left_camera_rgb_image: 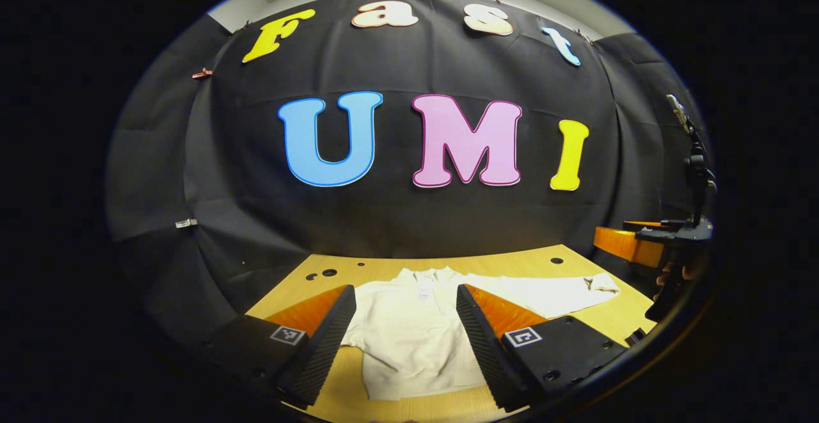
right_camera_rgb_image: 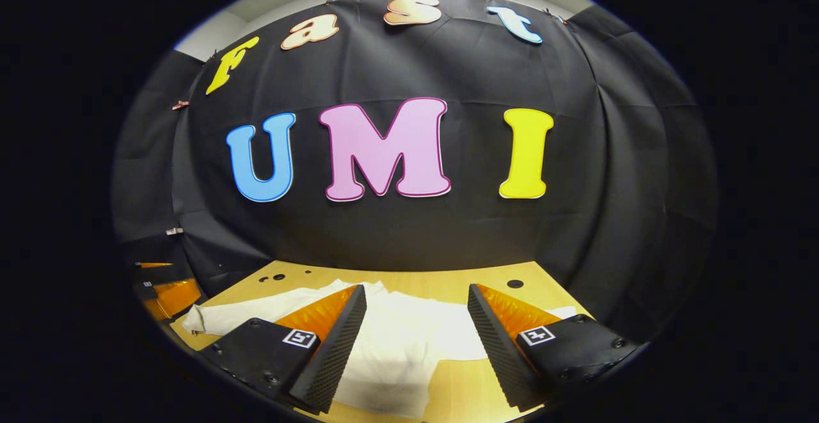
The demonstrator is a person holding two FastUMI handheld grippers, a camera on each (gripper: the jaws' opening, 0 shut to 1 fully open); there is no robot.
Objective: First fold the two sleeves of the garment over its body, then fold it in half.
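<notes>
One garment (left_camera_rgb_image: 409,340) – two sleeves; one table (left_camera_rgb_image: 550,253); two claws (left_camera_rgb_image: 406,346) (right_camera_rgb_image: 416,352).

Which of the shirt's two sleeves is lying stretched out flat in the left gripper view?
The sleeve stretching toward the other gripper; the opposite sleeve is mostly hidden behind a finger.

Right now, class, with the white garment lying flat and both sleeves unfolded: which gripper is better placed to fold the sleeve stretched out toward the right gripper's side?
Probably the right gripper. In the left gripper view, that sleeve runs toward it, while the left gripper hangs open over the garment's body.
</notes>
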